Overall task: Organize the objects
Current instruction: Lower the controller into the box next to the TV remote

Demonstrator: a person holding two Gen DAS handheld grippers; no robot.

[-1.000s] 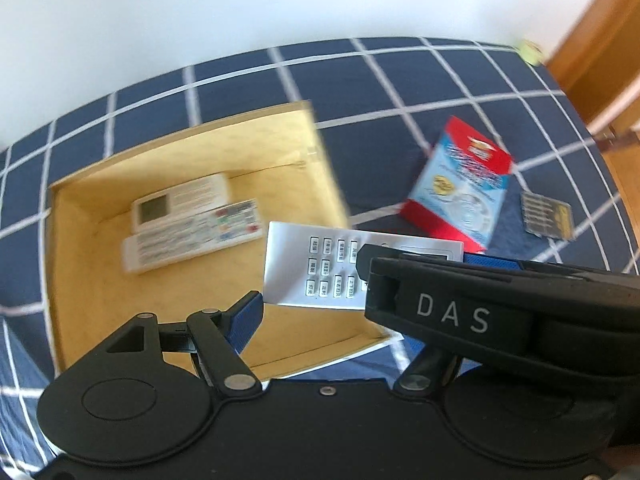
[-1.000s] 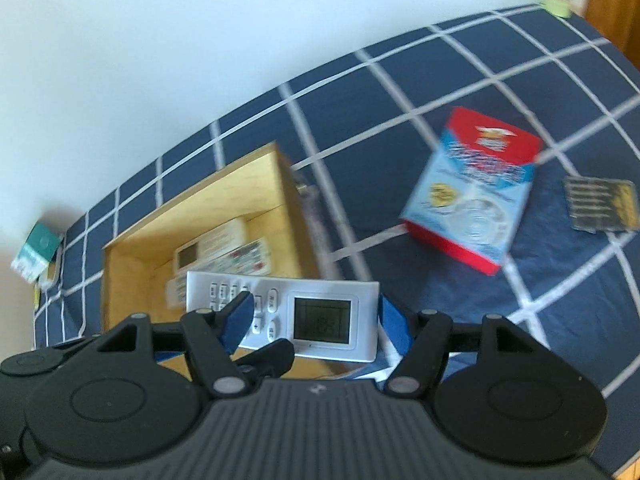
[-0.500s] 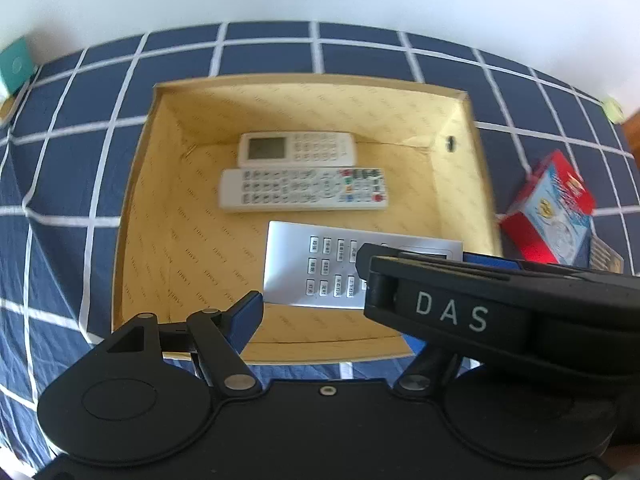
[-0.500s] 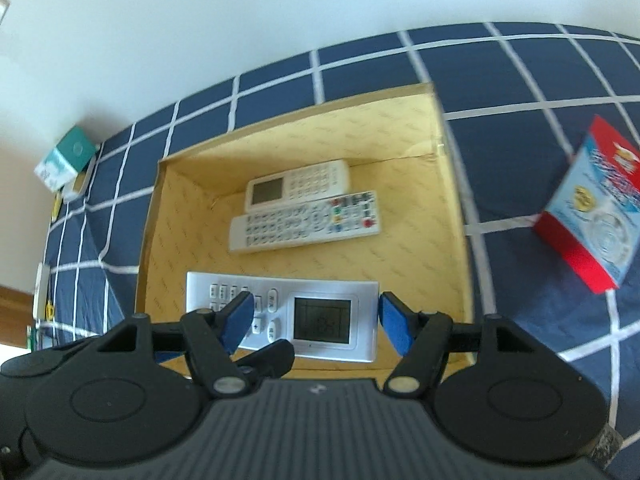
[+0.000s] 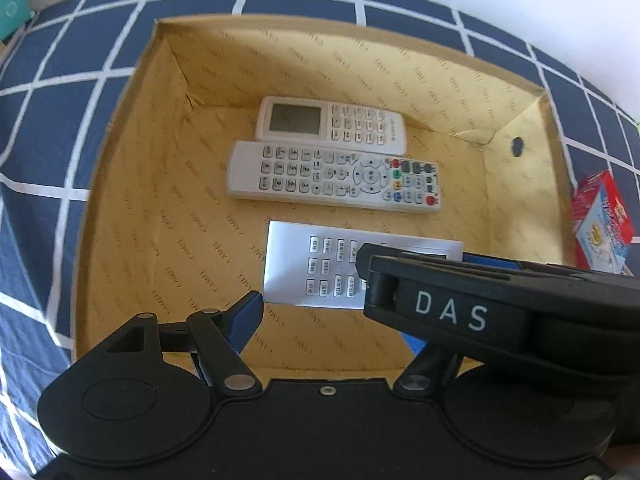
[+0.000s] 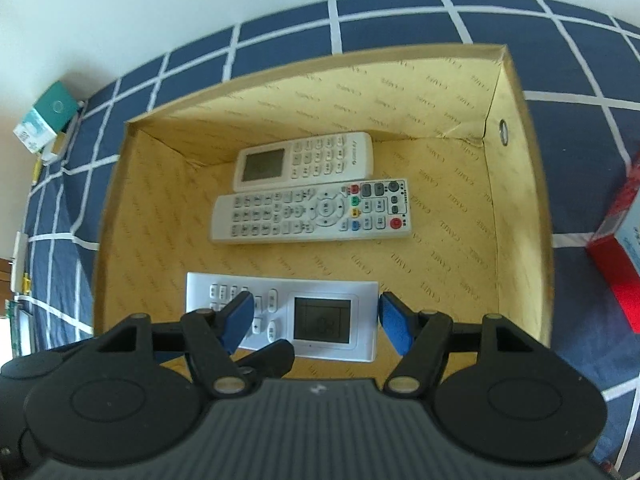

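Observation:
An open cardboard box stands on a navy checked cover. On its floor lie a short white remote with a screen and, beside it, a long white remote with coloured buttons. A third white remote with a screen hangs over the box's near half, carried by both grippers. My left gripper is shut on it; one blue pad shows and the other is hidden by the right gripper's body. My right gripper is shut on its screen end.
A red and blue packet lies on the cover just right of the box. A teal carton sits at the far left corner by the white wall. More small items line the cover's left edge.
Both grippers have carried the held remote leftward from the box's right wall to over its inside and lower. The views rolled level, and the box now fills the frames.

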